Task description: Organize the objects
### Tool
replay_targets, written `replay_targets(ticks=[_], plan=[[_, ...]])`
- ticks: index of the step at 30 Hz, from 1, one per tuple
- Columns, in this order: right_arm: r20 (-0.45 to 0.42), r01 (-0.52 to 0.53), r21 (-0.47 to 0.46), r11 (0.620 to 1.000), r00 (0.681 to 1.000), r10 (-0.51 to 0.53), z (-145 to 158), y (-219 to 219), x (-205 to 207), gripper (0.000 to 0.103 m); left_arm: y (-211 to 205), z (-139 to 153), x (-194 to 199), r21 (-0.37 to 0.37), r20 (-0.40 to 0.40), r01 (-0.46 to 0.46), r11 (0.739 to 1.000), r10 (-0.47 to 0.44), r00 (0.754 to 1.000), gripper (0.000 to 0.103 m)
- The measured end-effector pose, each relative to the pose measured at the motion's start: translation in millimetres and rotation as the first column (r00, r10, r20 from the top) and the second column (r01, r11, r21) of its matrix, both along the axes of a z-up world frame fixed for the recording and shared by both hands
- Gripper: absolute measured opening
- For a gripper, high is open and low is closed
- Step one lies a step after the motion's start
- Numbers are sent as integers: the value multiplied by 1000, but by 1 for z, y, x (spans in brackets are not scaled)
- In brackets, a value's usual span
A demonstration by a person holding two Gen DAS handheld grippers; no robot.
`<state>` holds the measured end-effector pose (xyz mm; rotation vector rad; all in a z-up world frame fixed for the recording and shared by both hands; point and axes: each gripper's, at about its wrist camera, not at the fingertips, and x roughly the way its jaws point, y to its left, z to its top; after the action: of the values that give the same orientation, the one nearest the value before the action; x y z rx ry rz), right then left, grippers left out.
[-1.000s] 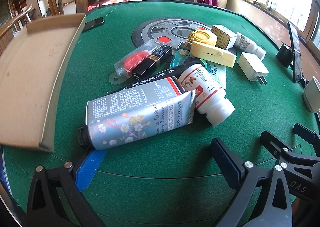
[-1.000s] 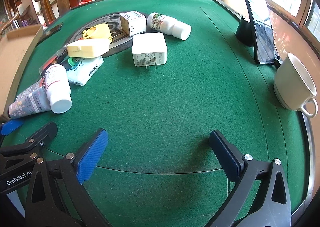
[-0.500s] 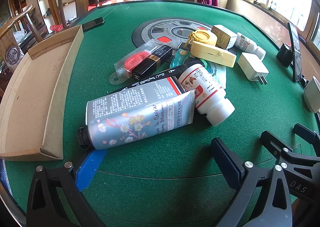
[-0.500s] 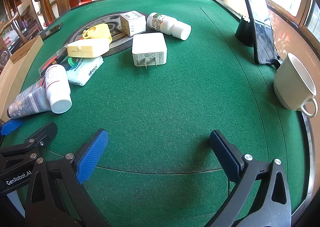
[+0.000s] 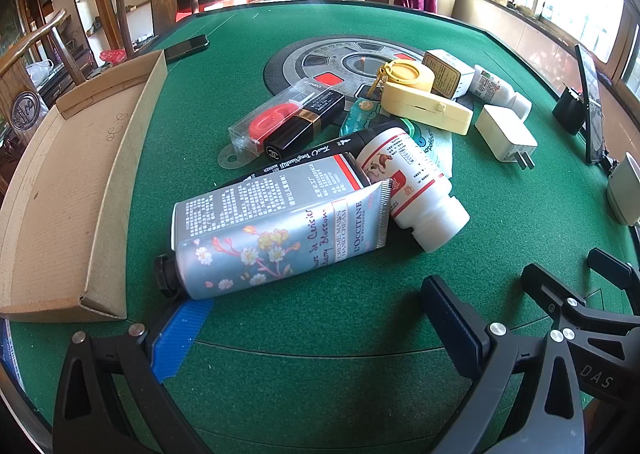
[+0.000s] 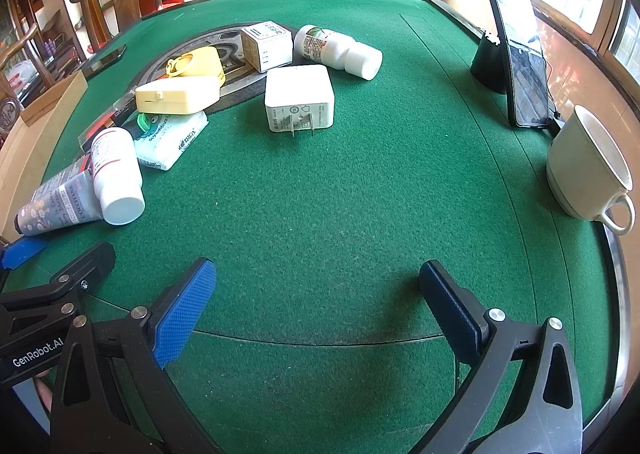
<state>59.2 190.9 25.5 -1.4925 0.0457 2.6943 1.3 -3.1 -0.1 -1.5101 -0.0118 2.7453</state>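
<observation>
Item: hand cream tube (image 5: 280,238), lying flat on desk (image 5: 320,374), just ahead of your left tongs (image 5: 312,318), cardboard tray (image 5: 72,189) just beside. Both tongs released, right tongs (image 6: 316,302) idle. Straddle tube mid-body; avoid leaning pill bottle (image 5: 412,189).

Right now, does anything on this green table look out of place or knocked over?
Yes. The hand cream tube lies propped on a black marker and against a tipped white pill bottle. A second white bottle also lies on its side. Nothing looks spilled or broken.
</observation>
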Motion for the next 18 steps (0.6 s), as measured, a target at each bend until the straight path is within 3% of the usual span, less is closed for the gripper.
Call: replay_targets(ticks=[11,14,18], plan=[[1,1,1,1000,1000,-1,0,2,0,103,-6,4,2,18,1,26,1000,-26,1000,102],[1,0,1,1000,1000,0,0,2,0,102,-20,14,7,68,-54,11,998,-7,999,102],[4,-17,-3,1000,1000,17,0,3,0,102,-29,32,12,51,-131,20,999,-13,991,102]])
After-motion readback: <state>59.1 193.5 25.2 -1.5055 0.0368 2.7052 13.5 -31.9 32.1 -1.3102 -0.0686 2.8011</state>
